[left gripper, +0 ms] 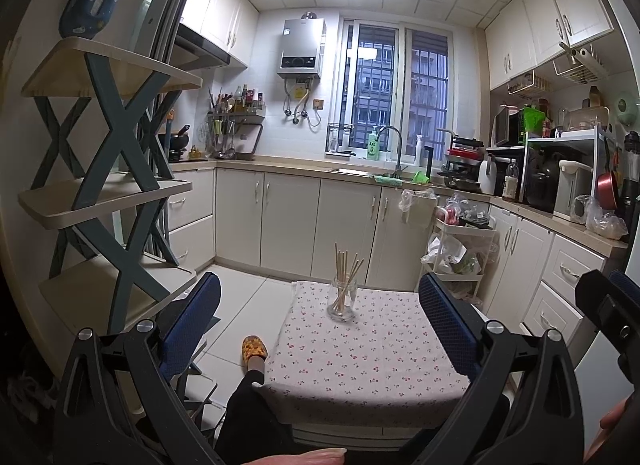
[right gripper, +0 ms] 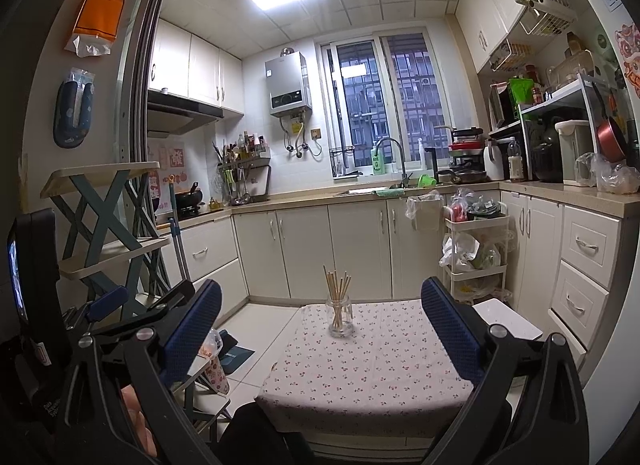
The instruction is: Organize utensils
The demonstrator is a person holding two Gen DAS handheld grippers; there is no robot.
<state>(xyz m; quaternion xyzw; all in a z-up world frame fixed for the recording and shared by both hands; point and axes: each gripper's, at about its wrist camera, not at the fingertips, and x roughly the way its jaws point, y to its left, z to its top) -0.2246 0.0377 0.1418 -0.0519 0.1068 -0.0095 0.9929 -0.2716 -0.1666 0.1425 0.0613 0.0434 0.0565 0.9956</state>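
A clear glass jar (left gripper: 342, 302) (right gripper: 341, 319) holding several wooden chopsticks (left gripper: 347, 270) (right gripper: 337, 288) stands upright near the far edge of a small table (left gripper: 360, 361) (right gripper: 368, 369) covered with a floral cloth. My left gripper (left gripper: 320, 329) is open, held back over the near side of the table with nothing between its blue pads. My right gripper (right gripper: 322, 329) is open too, likewise short of the jar and holding nothing. The right gripper's fingers (left gripper: 608, 301) show at the right edge of the left wrist view, and the left gripper's fingers (right gripper: 108, 303) at the left of the right wrist view.
A wooden shelf unit with X-braces (left gripper: 116, 169) (right gripper: 108, 233) stands left. A person's leg and patterned slipper (left gripper: 254, 347) are beside the table's left side. A white trolley with bags (left gripper: 460, 253) (right gripper: 476, 257) stands far right; kitchen cabinets (left gripper: 288, 217) lie behind.
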